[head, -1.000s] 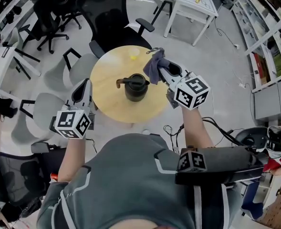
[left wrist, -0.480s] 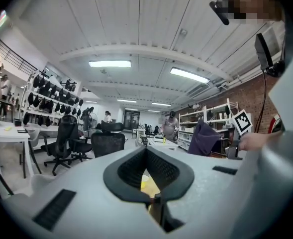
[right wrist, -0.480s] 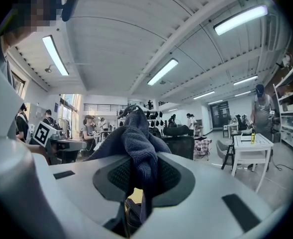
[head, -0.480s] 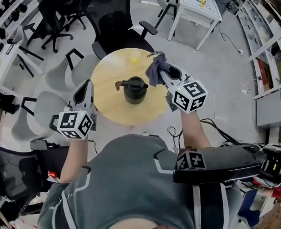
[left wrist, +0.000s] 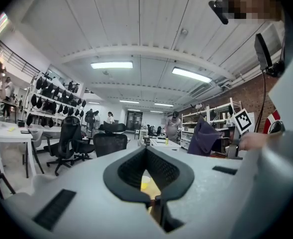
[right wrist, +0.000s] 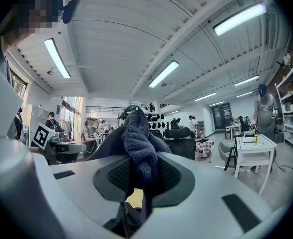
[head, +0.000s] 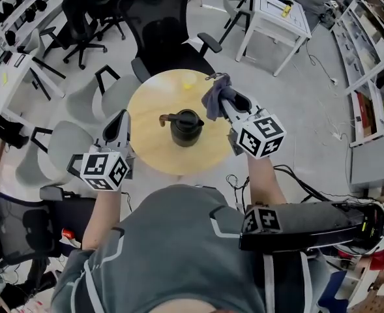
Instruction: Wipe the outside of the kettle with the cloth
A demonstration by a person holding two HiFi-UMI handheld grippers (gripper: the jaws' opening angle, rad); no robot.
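Note:
A black kettle [head: 186,128] with a lid and a side handle stands in the middle of a round wooden table [head: 151,156]. My right gripper [head: 221,99] hovers over the table's right side, just right of the kettle, shut on a dark blue-grey cloth [head: 214,95]. The cloth [right wrist: 135,144] bunches up above the right gripper [right wrist: 135,205] and hangs down between its pads. My left gripper [head: 121,118] is held at the table's left edge, apart from the kettle. The left gripper [left wrist: 154,201] is shut on nothing. From there the cloth [left wrist: 204,137] shows at the right.
A small yellow thing [head: 188,85] lies at the table's far side. A black office chair [head: 165,25] stands behind the table and grey chairs [head: 99,98] to its left. A white table [head: 280,12] is at the back right; cables [head: 296,175] lie on the floor.
Only the head view has drifted a little. Both grippers, the cloth and the kettle keep their places.

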